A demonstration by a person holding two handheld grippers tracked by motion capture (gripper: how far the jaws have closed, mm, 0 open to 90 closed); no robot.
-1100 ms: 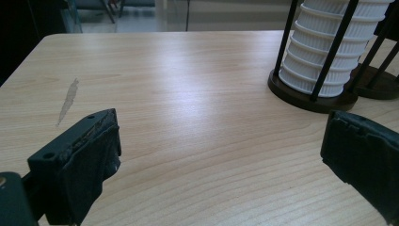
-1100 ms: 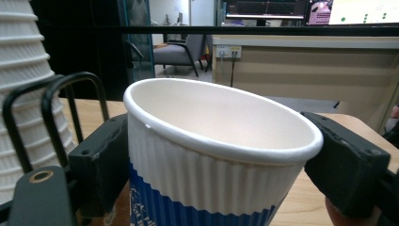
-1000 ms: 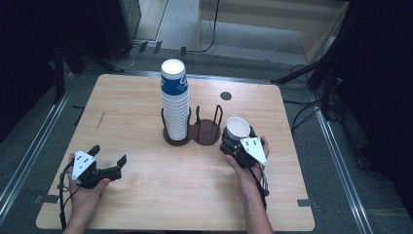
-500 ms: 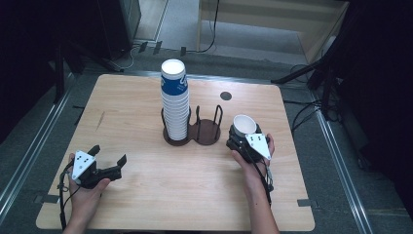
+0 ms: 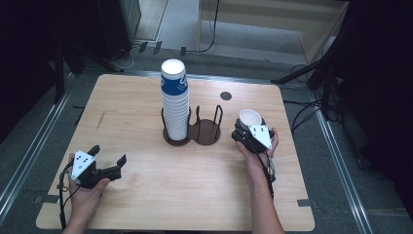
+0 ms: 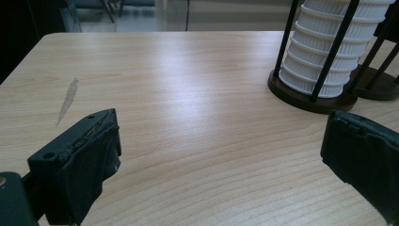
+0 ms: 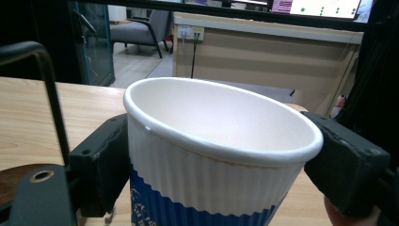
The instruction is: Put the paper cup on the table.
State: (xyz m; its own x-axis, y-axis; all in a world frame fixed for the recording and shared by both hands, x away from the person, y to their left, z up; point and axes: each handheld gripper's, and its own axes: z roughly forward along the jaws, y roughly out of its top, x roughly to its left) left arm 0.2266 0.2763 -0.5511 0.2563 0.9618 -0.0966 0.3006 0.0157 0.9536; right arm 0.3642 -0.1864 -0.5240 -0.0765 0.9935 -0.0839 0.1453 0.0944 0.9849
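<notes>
Seen from above: a pale wooden desk (image 5: 146,195) with rounded corners, viewed from the person's side. Near its middle, a dark twin-ring wire cup holder (image 5: 204,131). In its left ring, a tall stack of white ribbed paper cups (image 5: 175,105), upside down, the top one banded in blue; kept upright by the thin black posts around it. The right ring empty, bare dark base showing.

Just right of the holder, the right claw (image 5: 246,127), held in the person's right hand (image 5: 258,151), clamped on a single white ribbed paper cup with a blue band (image 5: 251,118). Cup upright, mouth open to the ceiling, gripped by its sides below the rim. In the right gripper view, the same cup (image 7: 216,155) between two black padded jaws, both pressing its wall; one post of the holder at the far left edge. Likely held level like this so that it keeps its shape and can be set down or carried without tipping.

At the near left corner, the left claw (image 5: 108,161), in the person's left hand (image 5: 87,192), jaws wide apart, holding nothing, low over the bare wood and well apart from the holder. In the left gripper view, open jaws either side of empty desk, the stack's base (image 6: 324,61) at upper right. Seemingly parked out of the way while the other hand works.
</notes>
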